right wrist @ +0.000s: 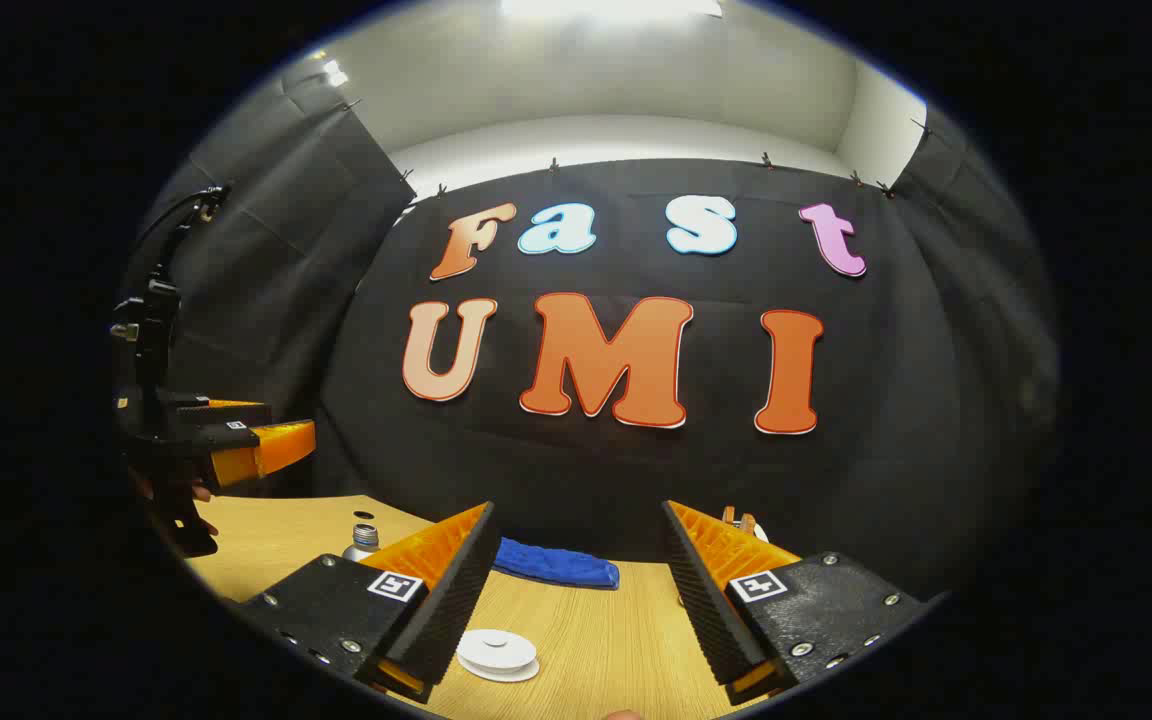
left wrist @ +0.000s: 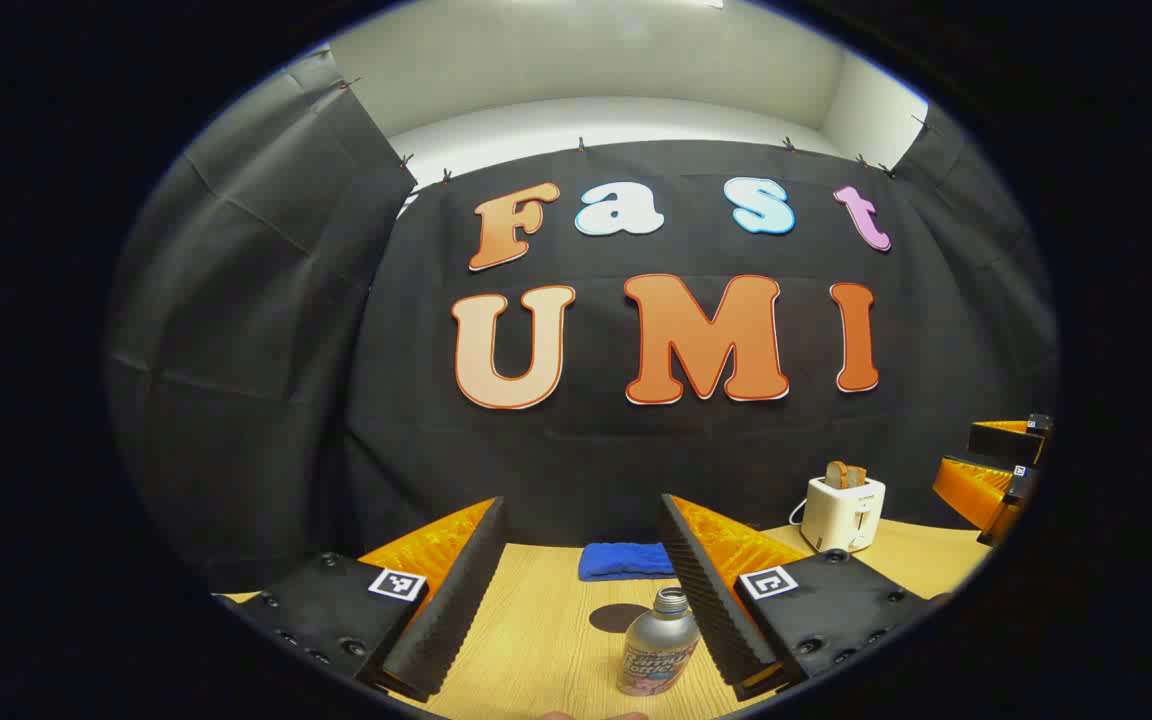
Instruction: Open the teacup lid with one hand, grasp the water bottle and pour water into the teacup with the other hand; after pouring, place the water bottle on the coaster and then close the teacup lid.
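A silver water bottle (left wrist: 658, 645) with no cap stands on the wooden table (left wrist: 536, 640), between the fingers of my open left gripper (left wrist: 584, 508) and close to its right finger. A dark round patch (left wrist: 619, 617), coaster or shadow, lies just behind the bottle. The white teacup lid (right wrist: 498, 653) with its knob shows low between the fingers of my open right gripper (right wrist: 577, 512). Only the top of the bottle (right wrist: 363, 541) shows past that gripper's left finger. Nothing is held by either gripper.
A folded blue cloth (left wrist: 626, 560) lies by the back wall, also the cloth (right wrist: 556, 565) in the right gripper view. A white toaster (left wrist: 843, 510) with toast stands at the right. The right gripper (left wrist: 956, 455) hovers far right; the left gripper (right wrist: 291, 418), in a hand, far left.
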